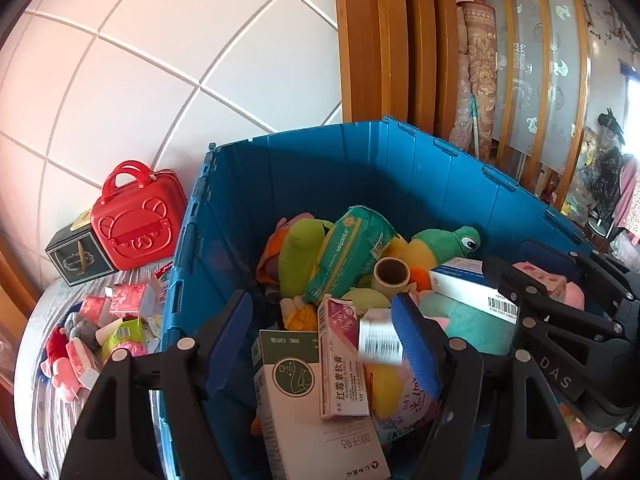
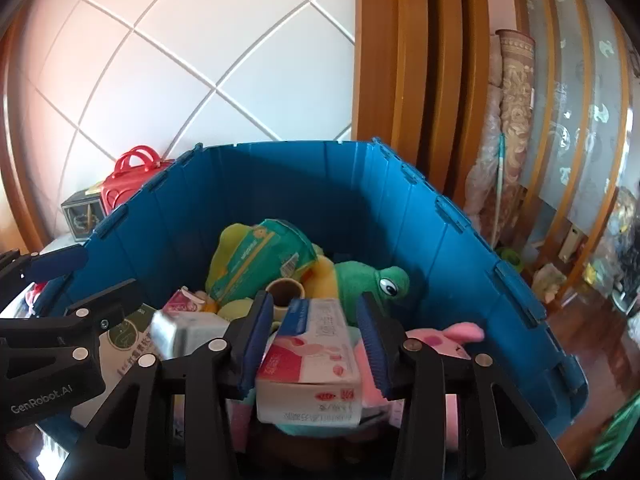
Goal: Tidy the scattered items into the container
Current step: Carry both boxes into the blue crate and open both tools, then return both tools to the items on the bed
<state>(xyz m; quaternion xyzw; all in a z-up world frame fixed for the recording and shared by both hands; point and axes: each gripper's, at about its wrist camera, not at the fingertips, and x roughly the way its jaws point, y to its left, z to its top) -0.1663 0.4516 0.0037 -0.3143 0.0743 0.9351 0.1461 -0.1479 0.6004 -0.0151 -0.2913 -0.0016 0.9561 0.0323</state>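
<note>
Left wrist view, blue crate (image 1: 320,168): fills the centre of the frame, piled with toys and boxes.
Red case (image 1: 136,220): left of the crate, on the patterned surface.
Scattered items (image 1: 104,320): lower left, outside the crate.
Frog plush (image 1: 448,244): centre right, inside the crate.
Left gripper (image 1: 324,344): jaws spread wide over the crate, pressing nothing; a blurred small box (image 1: 380,340) lies by the right pad.
Right gripper (image 2: 314,344): jaws either side of a pink-and-white box (image 2: 308,360) in the lower centre; pads look just clear of it.
</note>
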